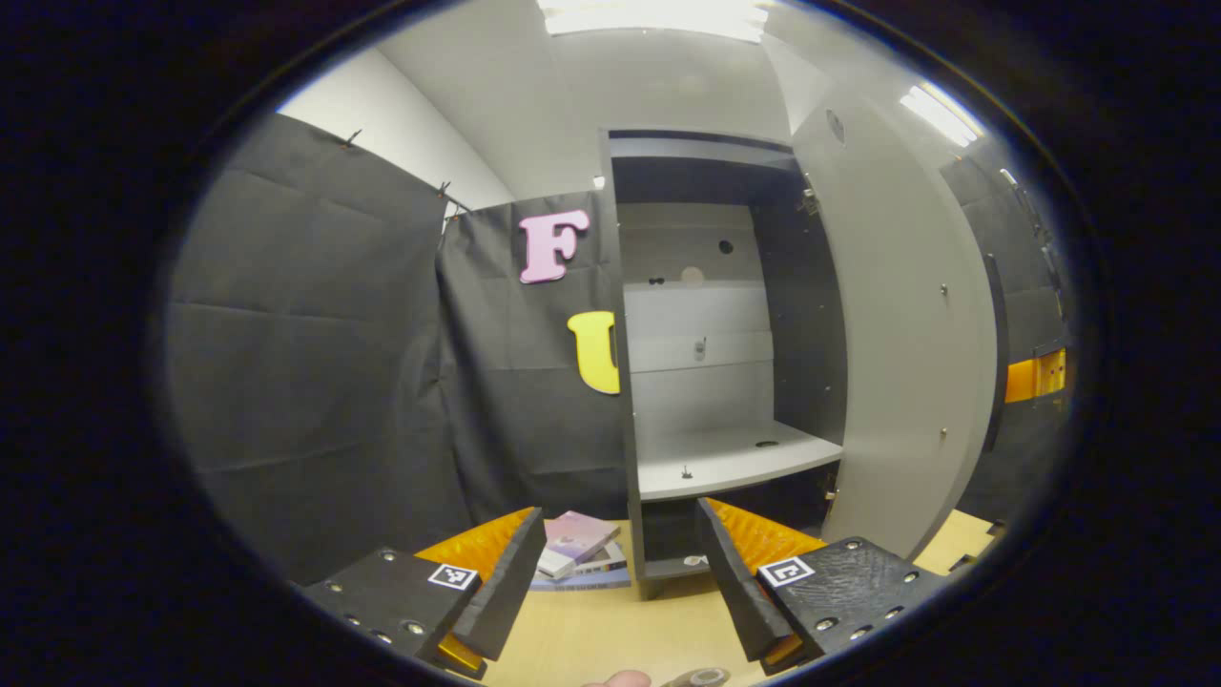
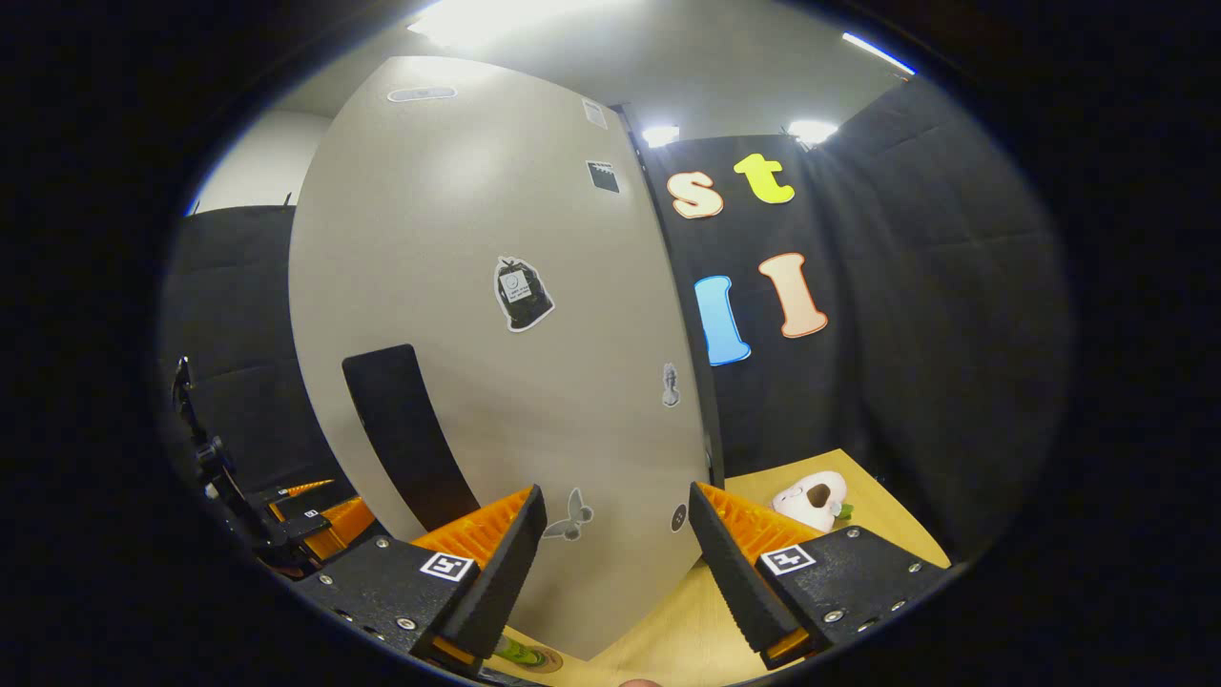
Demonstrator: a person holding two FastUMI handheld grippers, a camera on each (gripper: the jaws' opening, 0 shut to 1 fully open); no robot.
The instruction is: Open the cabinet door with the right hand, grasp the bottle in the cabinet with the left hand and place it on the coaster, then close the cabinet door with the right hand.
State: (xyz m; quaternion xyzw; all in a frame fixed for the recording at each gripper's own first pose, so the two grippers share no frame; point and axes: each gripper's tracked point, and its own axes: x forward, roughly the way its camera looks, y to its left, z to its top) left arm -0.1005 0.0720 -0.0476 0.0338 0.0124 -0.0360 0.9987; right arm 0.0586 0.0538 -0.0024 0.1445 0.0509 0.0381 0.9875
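Cabinet door (image 2: 496, 315) stands just beyond the wide, empty right claw (image 2: 618, 534).

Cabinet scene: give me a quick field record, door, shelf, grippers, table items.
cabinet door: swung open
shelf: no bottle on the visible part
left gripper: open, holding nothing, facing the cabinet
right gripper: open, facing the door's outer side, handle not gripped
books: stacked on the table left of the cabinet

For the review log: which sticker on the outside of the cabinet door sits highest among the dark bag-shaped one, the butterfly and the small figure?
The dark bag-shaped sticker, mid-door; the small figure is lower, and the butterfly lowest on the cabinet door.
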